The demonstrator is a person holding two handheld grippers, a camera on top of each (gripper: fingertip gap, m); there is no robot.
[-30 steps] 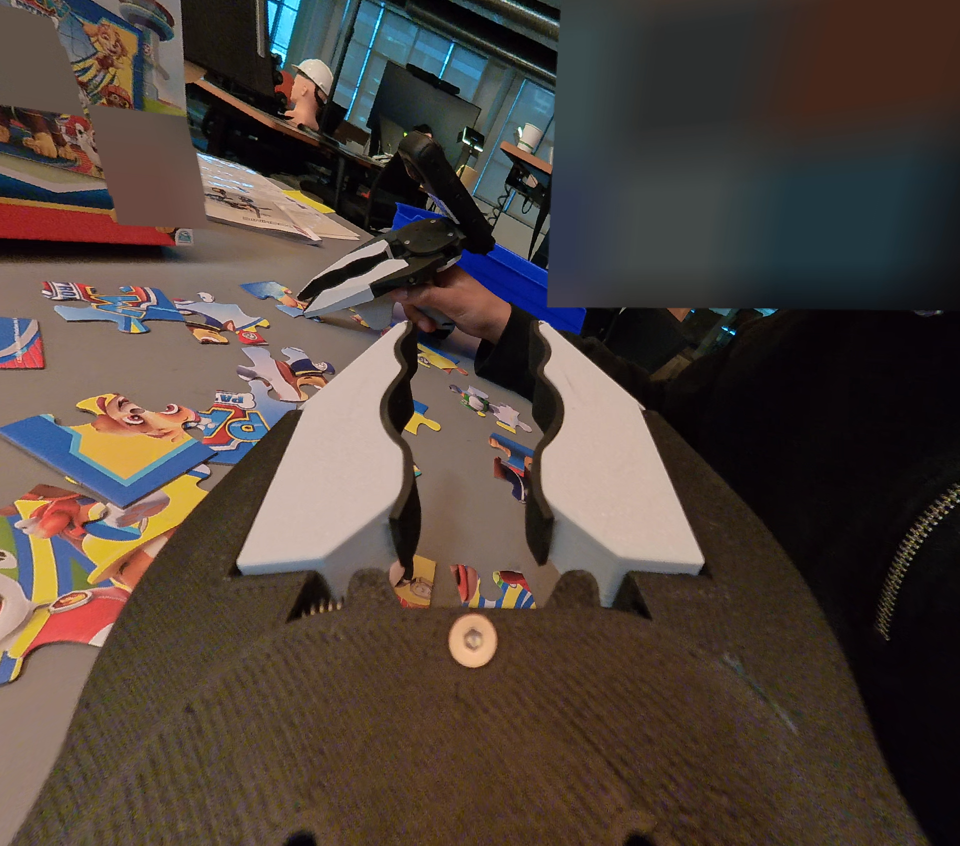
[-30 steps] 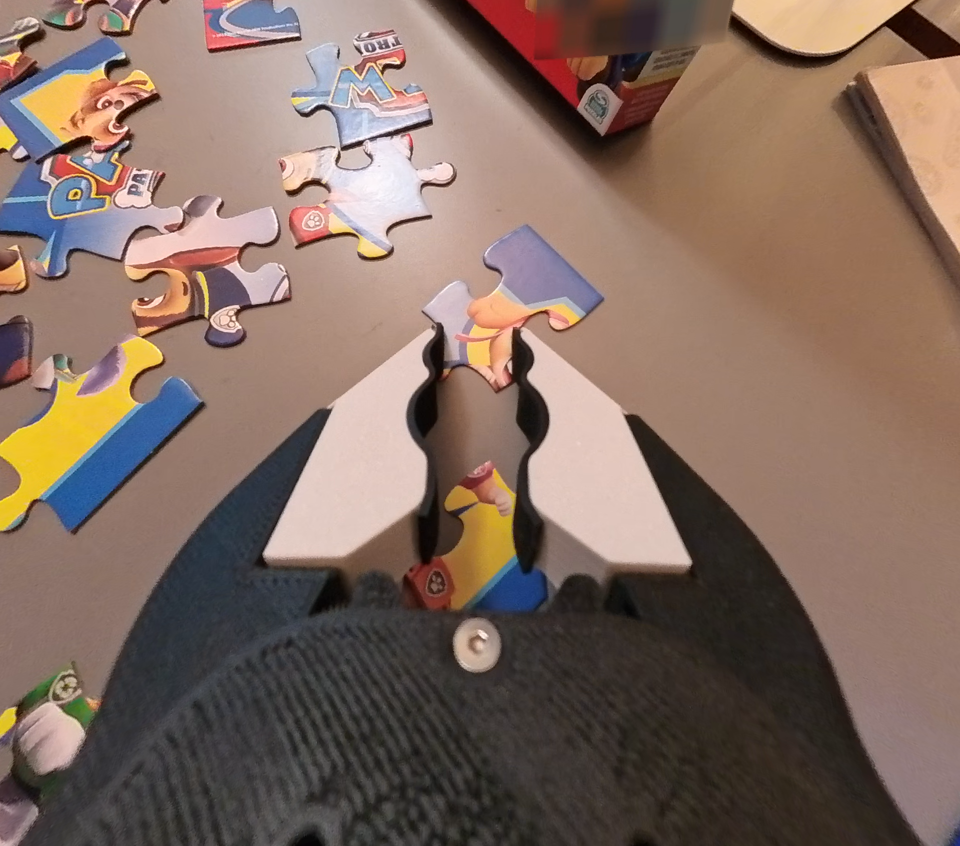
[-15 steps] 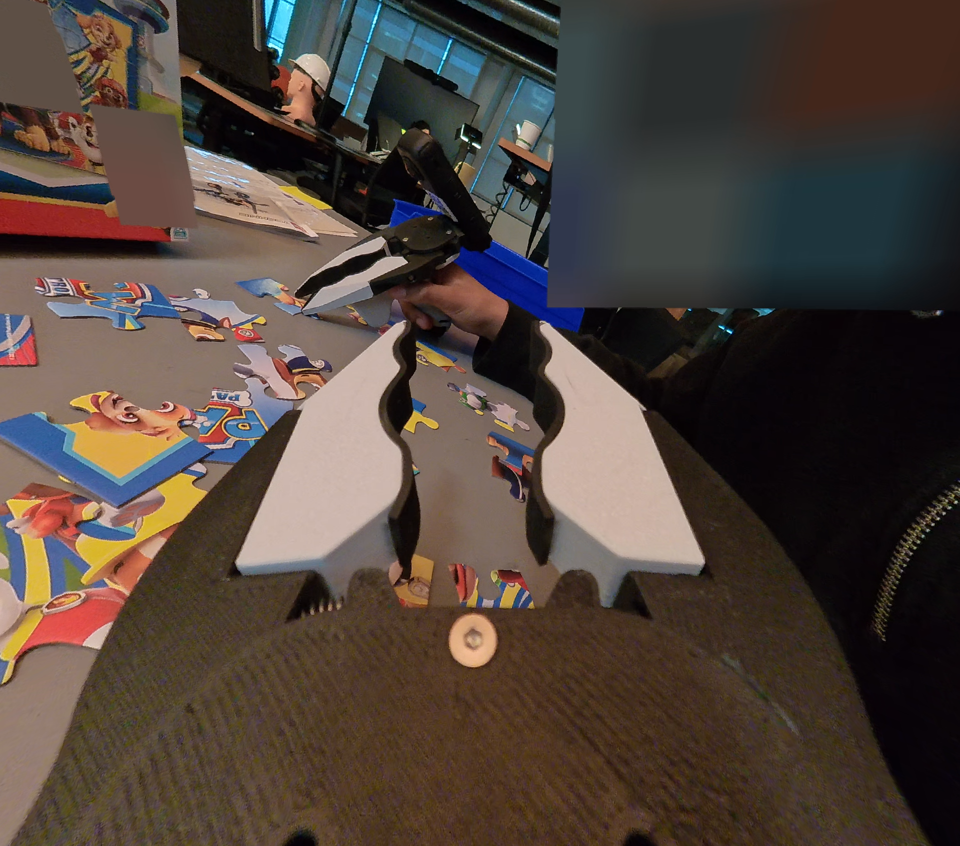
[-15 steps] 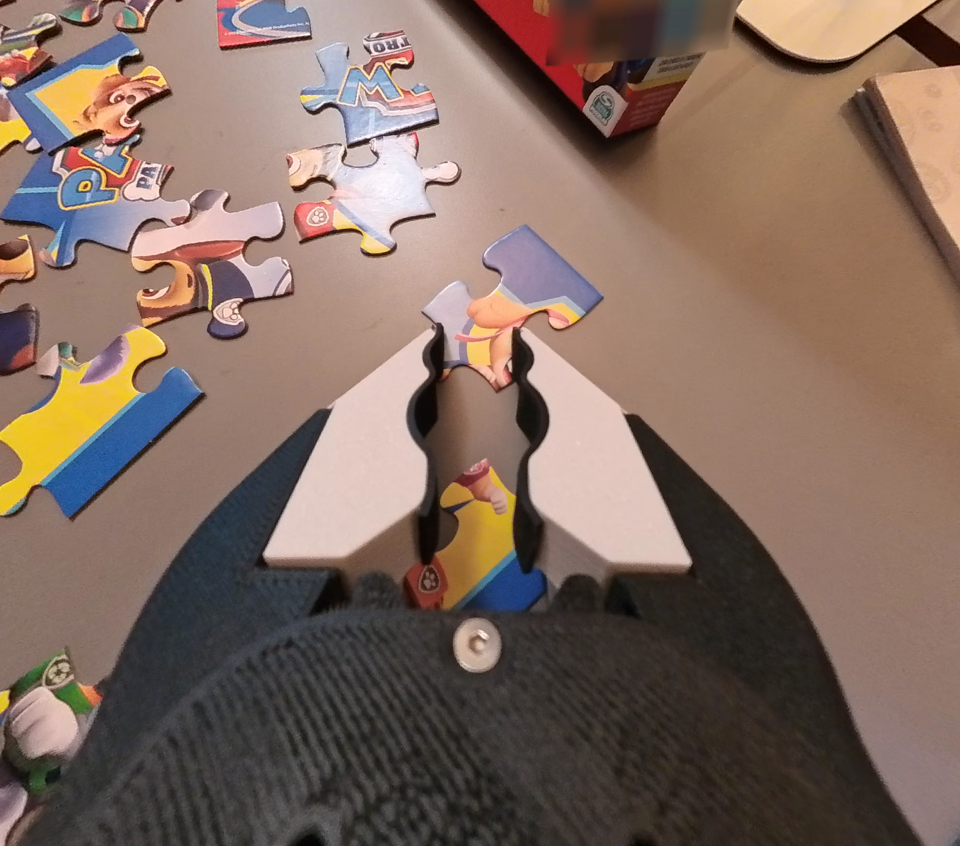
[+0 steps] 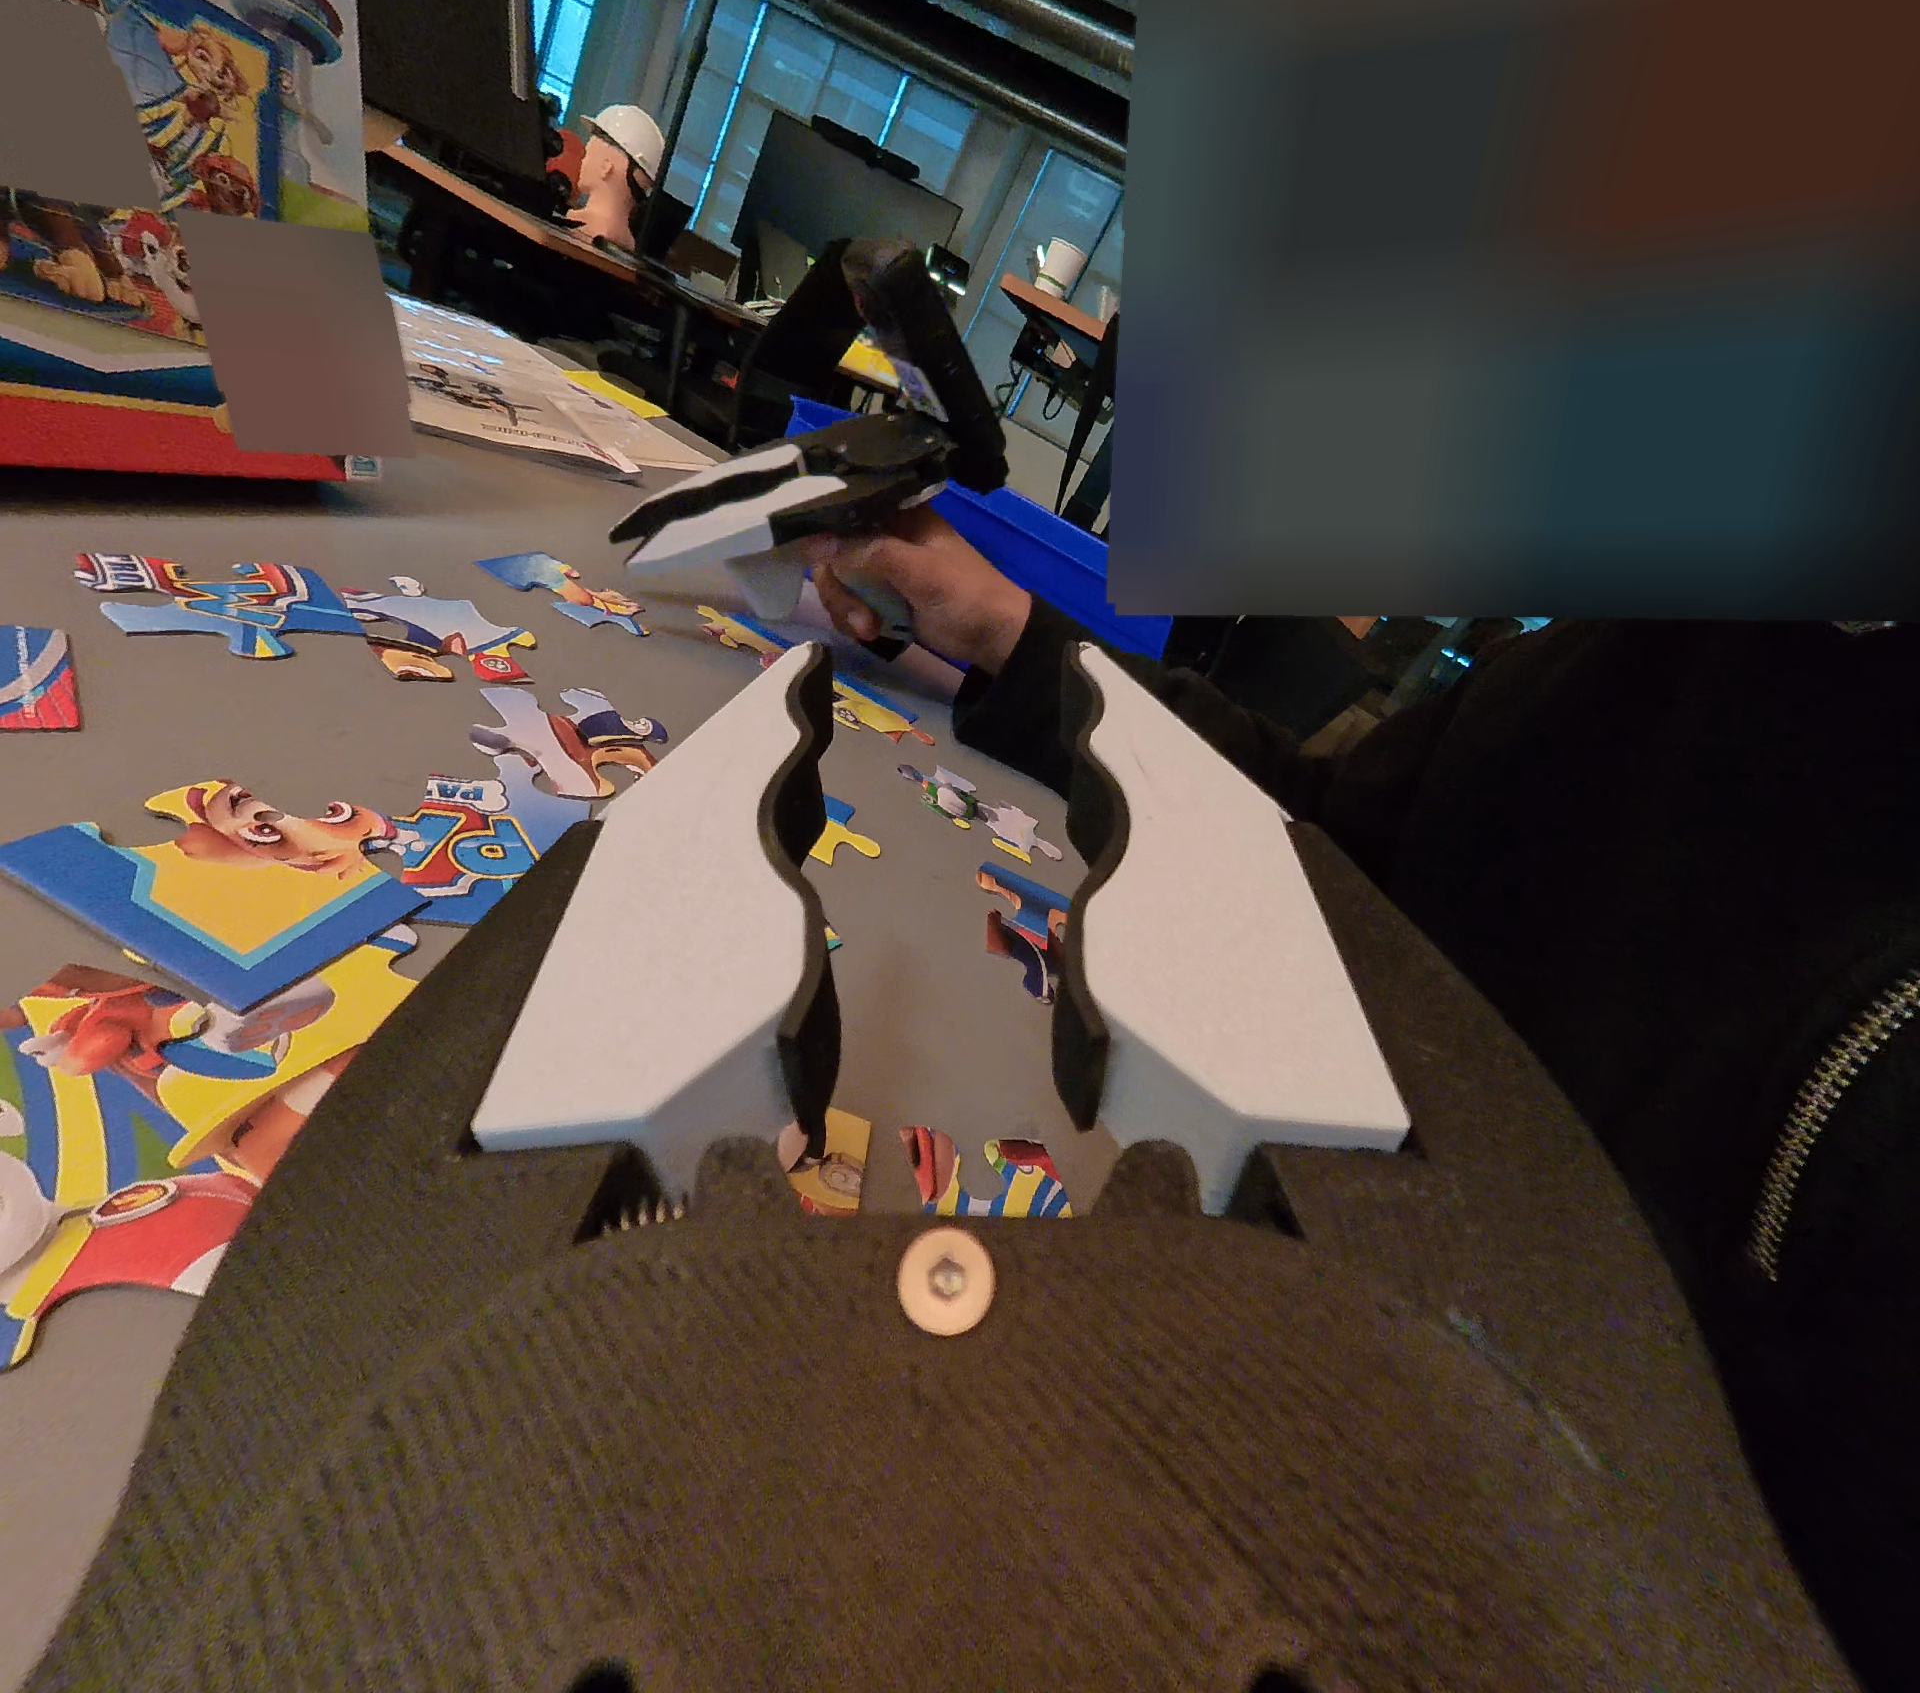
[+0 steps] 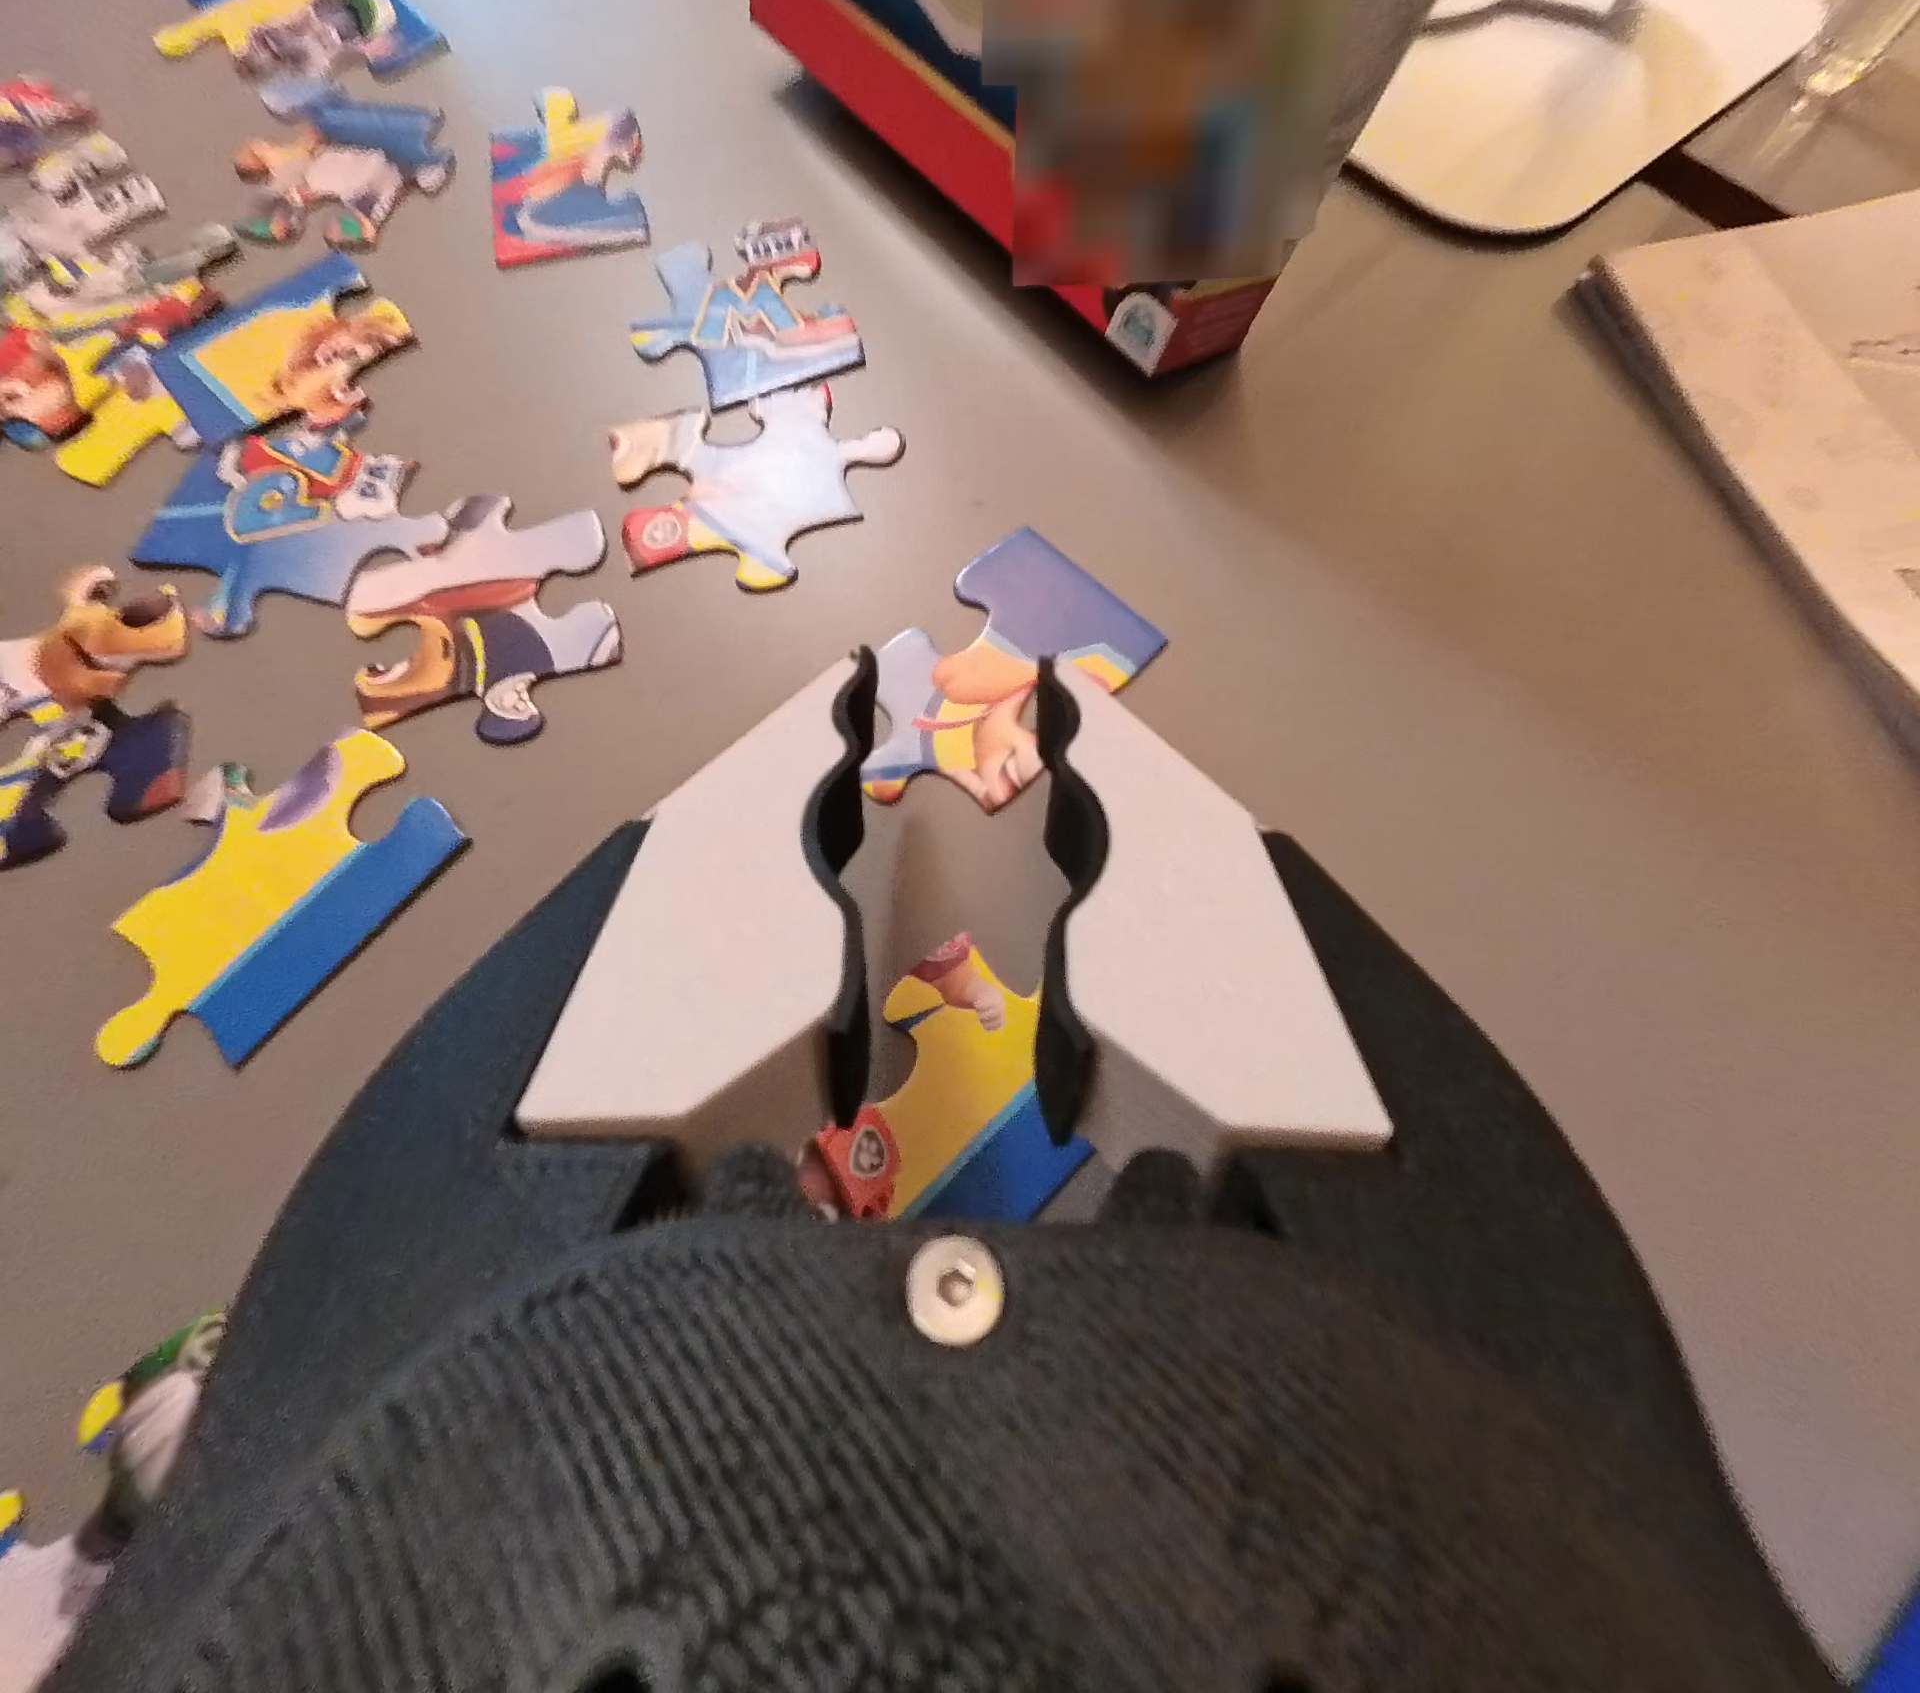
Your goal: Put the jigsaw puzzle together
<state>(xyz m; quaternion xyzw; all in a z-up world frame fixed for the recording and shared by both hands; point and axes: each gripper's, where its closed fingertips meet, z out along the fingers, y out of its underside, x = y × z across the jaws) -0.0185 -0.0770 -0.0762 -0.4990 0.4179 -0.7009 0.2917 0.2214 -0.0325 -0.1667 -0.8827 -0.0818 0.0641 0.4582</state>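
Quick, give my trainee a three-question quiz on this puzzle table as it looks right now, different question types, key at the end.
1. True or false: the left gripper grips a puzzle piece.
2. Which piece lies on the table under the right gripper fingertips? A) the purple-blue piece with an orange figure B) the yellow and blue edge piece C) the red and blue piece
3. Fill in: the red-based puzzle box stands on the grey ____.

Key: 1 false, its jaws stand apart with nothing between them. 2 A. 3 table.
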